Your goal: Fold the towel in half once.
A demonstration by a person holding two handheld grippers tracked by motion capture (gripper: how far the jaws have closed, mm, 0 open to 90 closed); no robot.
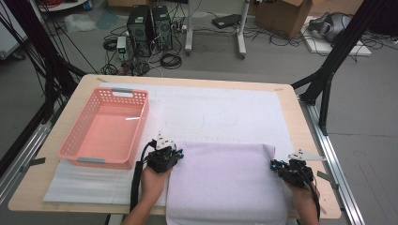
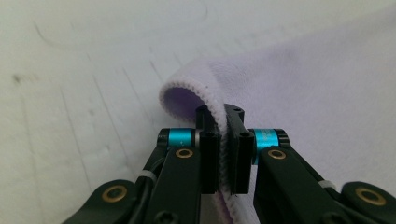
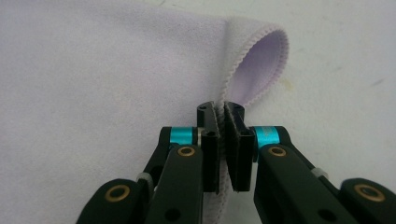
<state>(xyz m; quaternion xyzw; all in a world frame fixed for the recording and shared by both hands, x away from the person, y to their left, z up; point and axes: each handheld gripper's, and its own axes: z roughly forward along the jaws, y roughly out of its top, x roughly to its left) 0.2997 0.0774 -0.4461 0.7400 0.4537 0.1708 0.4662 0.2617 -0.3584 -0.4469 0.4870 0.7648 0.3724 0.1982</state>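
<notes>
A pale lilac towel (image 1: 225,180) lies spread on the white mat at the near middle of the table. My left gripper (image 1: 165,157) is at the towel's left edge and is shut on it; in the left gripper view the stitched hem of the towel (image 2: 299,88) runs up between the pressed pads and curls over beyond my left gripper (image 2: 224,140). My right gripper (image 1: 293,169) is at the towel's right edge, also shut on it. In the right gripper view the hem of the towel (image 3: 102,84) loops past the tips of my right gripper (image 3: 223,140).
A pink plastic basket (image 1: 136,133) stands empty at the left of the table, close to my left hand. A white foam mat (image 1: 234,110) covers most of the wooden tabletop (image 1: 286,98). Computers, cables and boxes lie on the floor beyond.
</notes>
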